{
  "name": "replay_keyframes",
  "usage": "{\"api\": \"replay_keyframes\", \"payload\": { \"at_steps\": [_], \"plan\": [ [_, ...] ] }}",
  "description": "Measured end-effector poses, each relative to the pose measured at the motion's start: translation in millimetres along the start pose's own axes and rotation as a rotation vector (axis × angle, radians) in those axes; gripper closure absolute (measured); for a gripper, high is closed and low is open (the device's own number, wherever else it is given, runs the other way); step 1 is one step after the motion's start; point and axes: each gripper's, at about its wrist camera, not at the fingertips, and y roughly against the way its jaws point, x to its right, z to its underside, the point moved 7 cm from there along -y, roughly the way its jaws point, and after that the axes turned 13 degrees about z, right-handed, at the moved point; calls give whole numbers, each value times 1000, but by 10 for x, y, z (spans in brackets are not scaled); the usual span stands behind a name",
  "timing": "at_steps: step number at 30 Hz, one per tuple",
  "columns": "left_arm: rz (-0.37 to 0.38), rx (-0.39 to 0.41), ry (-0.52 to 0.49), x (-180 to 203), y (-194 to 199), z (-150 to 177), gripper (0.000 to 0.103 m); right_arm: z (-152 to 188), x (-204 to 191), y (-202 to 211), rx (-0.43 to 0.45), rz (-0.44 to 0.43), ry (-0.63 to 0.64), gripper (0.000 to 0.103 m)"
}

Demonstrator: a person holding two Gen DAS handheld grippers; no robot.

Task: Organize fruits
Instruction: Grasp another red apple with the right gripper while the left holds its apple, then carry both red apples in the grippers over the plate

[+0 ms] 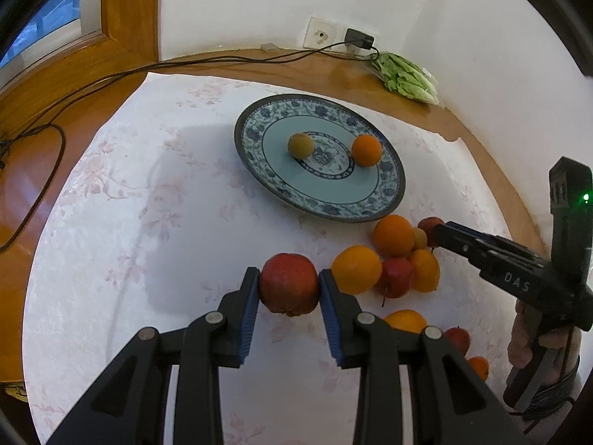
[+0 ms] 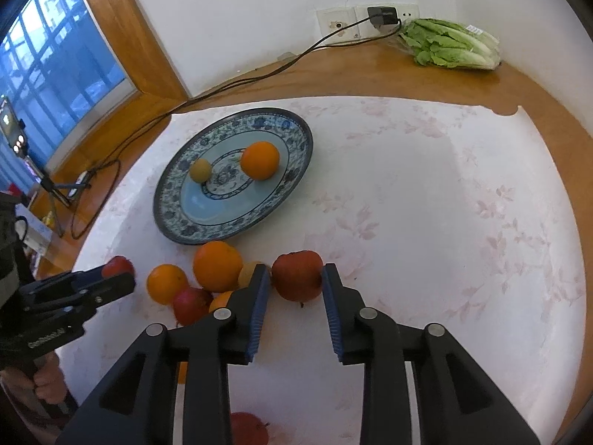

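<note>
Near the table's front, the left gripper (image 1: 288,284) reached level over the cloth (image 1: 122,244), its fingers clamped on an apple (image 1: 288,283). Just right of it the right gripper (image 2: 295,280) pointed at the pile of oranges (image 1: 393,235), jaws shut on a second apple (image 2: 297,275). Beyond both lay the plate (image 1: 389,200), bearing an orange (image 1: 366,150) and a yellowish fruit (image 1: 301,145). Lettuce (image 2: 450,43) sat by the wall.

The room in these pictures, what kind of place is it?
Probably a home dining corner: a round wooden table under a white floral tablecloth, a blue-and-white patterned porcelain plate, and bagged green lettuce by a white wall socket.
</note>
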Motion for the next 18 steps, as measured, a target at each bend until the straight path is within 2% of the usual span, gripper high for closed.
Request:
{"api": "replay_keyframes", "payload": {
  "at_steps": [18],
  "plan": [
    [8,28,1,-13,33,-302,70,-53,0,-71,-1,0,2,72]
  ]
}}
